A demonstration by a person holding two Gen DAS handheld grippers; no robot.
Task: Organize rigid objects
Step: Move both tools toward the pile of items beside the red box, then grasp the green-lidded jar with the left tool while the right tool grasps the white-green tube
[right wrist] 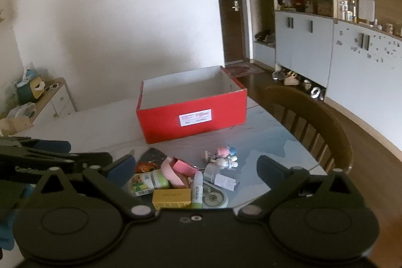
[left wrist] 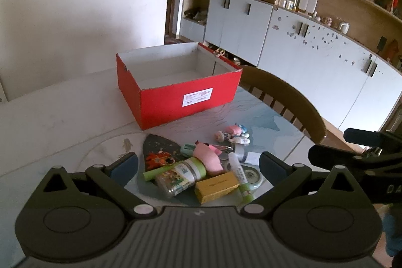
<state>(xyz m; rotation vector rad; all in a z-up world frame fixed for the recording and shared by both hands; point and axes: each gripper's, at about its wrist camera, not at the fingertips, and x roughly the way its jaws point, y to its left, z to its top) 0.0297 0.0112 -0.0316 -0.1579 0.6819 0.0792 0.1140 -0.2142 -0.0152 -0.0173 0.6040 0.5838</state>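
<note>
Both hand-held grippers (left wrist: pixel 198 167) (right wrist: pixel 196 171) wide apart, empty

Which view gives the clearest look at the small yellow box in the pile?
The left wrist view: the yellow box shows its top and a side face. In the right wrist view the same box sits at the camera body's edge, its lower part cut off.

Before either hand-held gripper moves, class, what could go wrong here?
1. The pile is tight: the yellow box touches the jar and tube, so a grasp may knock neighbours.
2. The figurines sit toward the table edge and might fall.
</note>
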